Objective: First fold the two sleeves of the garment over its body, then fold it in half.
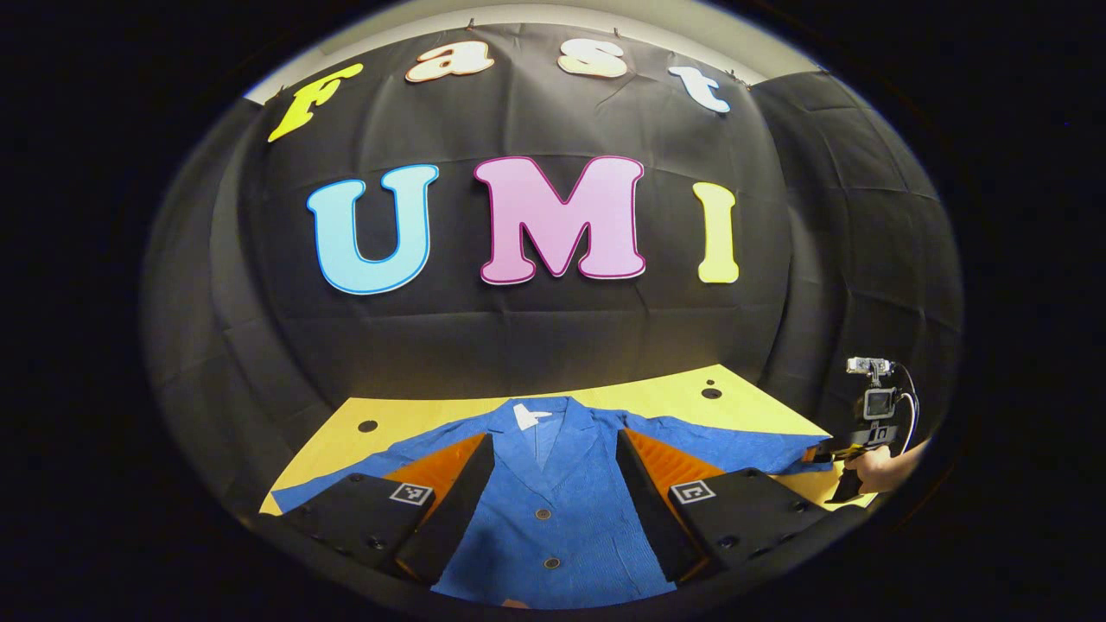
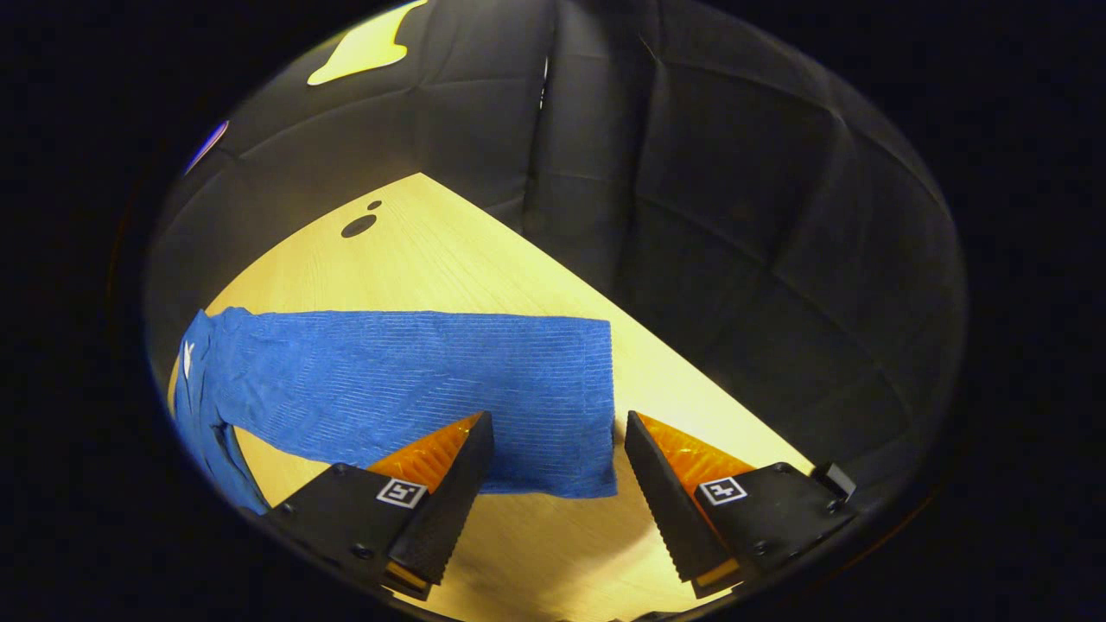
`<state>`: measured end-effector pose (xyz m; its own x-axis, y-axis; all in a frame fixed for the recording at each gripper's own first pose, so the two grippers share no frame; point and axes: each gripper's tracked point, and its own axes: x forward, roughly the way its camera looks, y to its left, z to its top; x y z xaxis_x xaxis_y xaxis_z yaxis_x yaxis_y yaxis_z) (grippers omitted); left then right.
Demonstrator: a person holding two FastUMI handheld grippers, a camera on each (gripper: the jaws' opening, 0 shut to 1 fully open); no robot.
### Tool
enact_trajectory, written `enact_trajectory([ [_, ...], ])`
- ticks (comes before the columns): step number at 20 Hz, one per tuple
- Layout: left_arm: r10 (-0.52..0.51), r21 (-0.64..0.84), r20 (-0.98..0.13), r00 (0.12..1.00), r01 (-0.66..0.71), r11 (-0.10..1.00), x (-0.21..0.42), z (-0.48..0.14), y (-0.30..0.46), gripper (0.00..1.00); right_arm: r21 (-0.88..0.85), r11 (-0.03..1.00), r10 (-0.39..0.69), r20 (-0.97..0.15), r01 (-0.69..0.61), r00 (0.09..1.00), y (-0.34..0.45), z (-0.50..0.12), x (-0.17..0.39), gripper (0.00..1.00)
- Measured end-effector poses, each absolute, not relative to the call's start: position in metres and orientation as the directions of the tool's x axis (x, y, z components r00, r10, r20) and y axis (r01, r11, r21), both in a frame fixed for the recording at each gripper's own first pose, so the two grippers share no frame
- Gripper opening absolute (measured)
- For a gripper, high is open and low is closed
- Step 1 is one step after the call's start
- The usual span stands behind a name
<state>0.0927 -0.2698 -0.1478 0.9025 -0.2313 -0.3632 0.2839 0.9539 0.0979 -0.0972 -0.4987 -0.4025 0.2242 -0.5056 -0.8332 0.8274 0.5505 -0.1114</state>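
Note:
A blue button-front jacket (image 1: 553, 510) lies flat on the yellow table (image 1: 657, 397), collar at the far side and both sleeves spread out sideways. My left gripper (image 1: 555, 439) hovers open over the jacket's chest, with nothing between its fingers. In the right gripper view, one sleeve (image 2: 406, 380) stretches across the table (image 2: 432, 250) with its cuff (image 2: 587, 406) toward me. There my right gripper (image 2: 557, 421) is open, its fingers standing either side of the cuff's near corner. The left gripper view has the right gripper (image 1: 819, 453) at that sleeve's end, held by a hand (image 1: 877, 471).
Dark round holes mark the tabletop (image 1: 367, 426) (image 1: 711, 393) (image 2: 359, 226). Black cloth walls close in behind and beside the table. Bare wood lies beyond the cuff and between the sleeve and the near edge.

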Motion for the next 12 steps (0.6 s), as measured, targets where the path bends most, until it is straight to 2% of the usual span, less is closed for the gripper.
enact_trajectory([
  [2, -0.229, 0.091, -0.363, 0.903, 0.28, 0.956, 0.092, -0.149, -0.267, 0.82, -0.109, 0.544, -0.506, -0.834, 0.832, 0.222, -0.5, -0.405, -0.094, 0.84],
  [4, -0.227, 0.085, -0.371, 0.9, 0.277, 0.957, 0.092, -0.151, -0.264, 0.82, -0.105, 0.561, -0.494, -0.838, 0.821, 0.231, -0.497, -0.404, -0.092, 0.83],
  [5, -0.223, 0.082, -0.374, 0.9, 0.272, 0.959, 0.091, -0.153, -0.261, 0.82, -0.099, 0.562, -0.493, -0.837, 0.821, 0.236, -0.497, -0.404, -0.09, 0.52],
  [6, -0.221, 0.078, -0.377, 0.9, 0.268, 0.96, 0.09, -0.153, -0.259, 0.82, -0.096, 0.559, -0.491, -0.839, 0.823, 0.236, -0.496, -0.404, -0.087, 0.49],
  [7, -0.218, 0.074, -0.381, 0.899, 0.264, 0.962, 0.088, -0.154, -0.256, 0.82, -0.111, 0.553, -0.504, -0.834, 0.826, 0.225, -0.497, -0.404, -0.085, 0.22],
  [9, -0.216, 0.067, -0.388, 0.896, 0.261, 0.963, 0.086, -0.156, -0.253, 0.82, -0.14, 0.566, -0.507, -0.836, 0.812, 0.21, -0.497, -0.405, -0.084, 0.21],
  [10, -0.213, 0.065, -0.39, 0.896, 0.258, 0.964, 0.086, -0.156, -0.25, 0.82, -0.152, 0.579, -0.509, -0.835, 0.801, 0.209, -0.496, -0.405, -0.083, 0.04],
  [12, -0.211, 0.06, -0.394, 0.895, 0.255, 0.965, 0.083, -0.156, -0.247, 0.82, -0.148, 0.599, -0.499, -0.838, 0.787, 0.222, -0.497, -0.405, -0.079, 0.04],
])
